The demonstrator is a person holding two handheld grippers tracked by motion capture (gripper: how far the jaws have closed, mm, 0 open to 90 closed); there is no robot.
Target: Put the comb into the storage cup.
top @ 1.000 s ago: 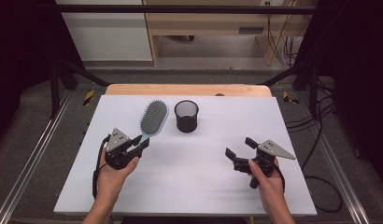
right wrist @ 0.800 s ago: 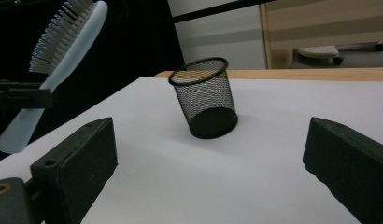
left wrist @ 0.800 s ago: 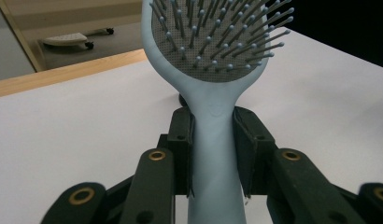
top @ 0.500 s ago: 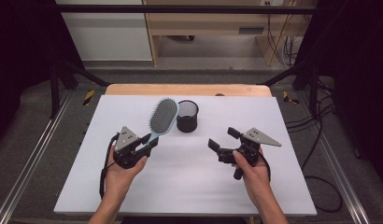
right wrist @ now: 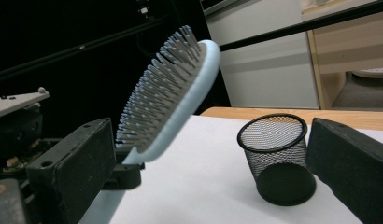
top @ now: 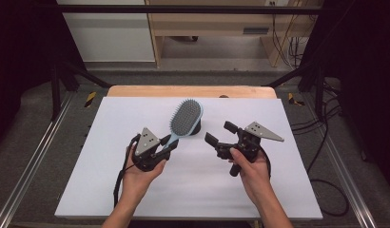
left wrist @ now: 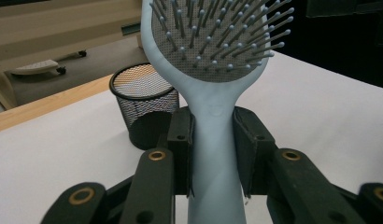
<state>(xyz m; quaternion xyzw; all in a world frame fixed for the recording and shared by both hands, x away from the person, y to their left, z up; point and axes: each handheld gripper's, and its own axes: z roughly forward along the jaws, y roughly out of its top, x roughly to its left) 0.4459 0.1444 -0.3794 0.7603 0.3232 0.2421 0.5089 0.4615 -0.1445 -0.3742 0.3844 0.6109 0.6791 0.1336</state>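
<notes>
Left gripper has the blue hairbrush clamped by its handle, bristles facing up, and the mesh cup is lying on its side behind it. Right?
Not quite. The mesh cup stands upright on the table, open end up, as the right gripper view shows. The rest holds: the left gripper is shut on the handle of the blue hairbrush, bristles up.

Left claw [top: 168, 146] grips the blue hairbrush [top: 184, 119] by its handle; right claw [top: 220, 136] gapes beside it, above the white table [top: 278, 190].
</notes>
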